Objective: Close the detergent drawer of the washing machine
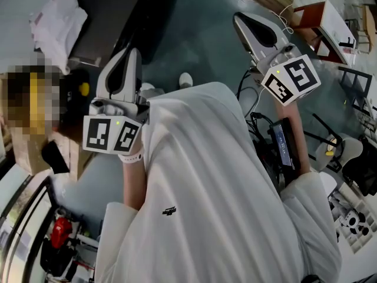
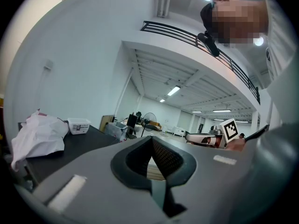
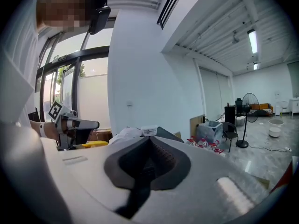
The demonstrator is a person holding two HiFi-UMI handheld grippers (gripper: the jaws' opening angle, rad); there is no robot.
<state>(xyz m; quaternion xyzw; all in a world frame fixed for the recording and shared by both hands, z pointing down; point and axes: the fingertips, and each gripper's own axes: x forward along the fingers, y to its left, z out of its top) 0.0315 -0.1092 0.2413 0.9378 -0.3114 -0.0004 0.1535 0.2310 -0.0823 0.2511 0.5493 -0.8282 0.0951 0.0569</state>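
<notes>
No washing machine or detergent drawer shows in any view. In the head view I hold both grippers up in front of my white shirt, pointing away from me. My left gripper [image 1: 134, 53] is over the dark floor beside a black table, its jaws together and holding nothing. My right gripper [image 1: 238, 17] is farther right, also closed and holding nothing. In the left gripper view the left gripper [image 2: 152, 139] has its tips meeting, and the right gripper's marker cube [image 2: 230, 129] shows beyond. In the right gripper view the right gripper [image 3: 150, 139] is closed too.
A black table [image 1: 112, 16] with a white plastic bag [image 1: 59, 22] stands at the upper left; a small white box [image 2: 78, 125] lies on it. Another person is at the left. A black device with cables [image 1: 285, 143] hangs at my right side. A standing fan [image 3: 250, 101] is far off.
</notes>
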